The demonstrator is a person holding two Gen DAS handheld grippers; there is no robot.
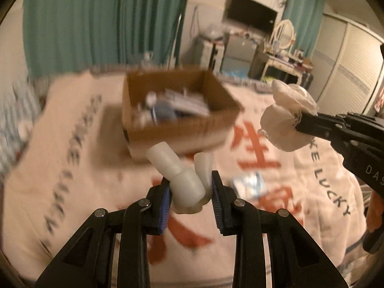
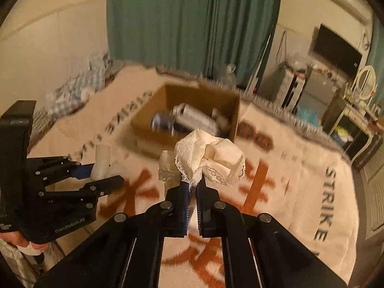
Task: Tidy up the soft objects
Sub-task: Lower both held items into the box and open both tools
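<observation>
Left wrist view: left gripper clamped on a pale rubbery forked piece — springy, likely slippery. Right gripper pinches a lace-edged cloth bundle at its gathered neck — light, limp. Both held above the blanket, near the cardboard box.

Grippers: two, the left gripper at lower centre of its own view, the right gripper at lower centre of its own
White soft objects held: two, a translucent white piece and a lace-edged cloth
Cardboard boxes: one cardboard box, centre frame
Items inside box: several, too blurred to count
Blue-white packets on the bed: one packet, lower right of centre
Televisions: one television, upper right
Oval mirrors: one mirror, upper right
</observation>
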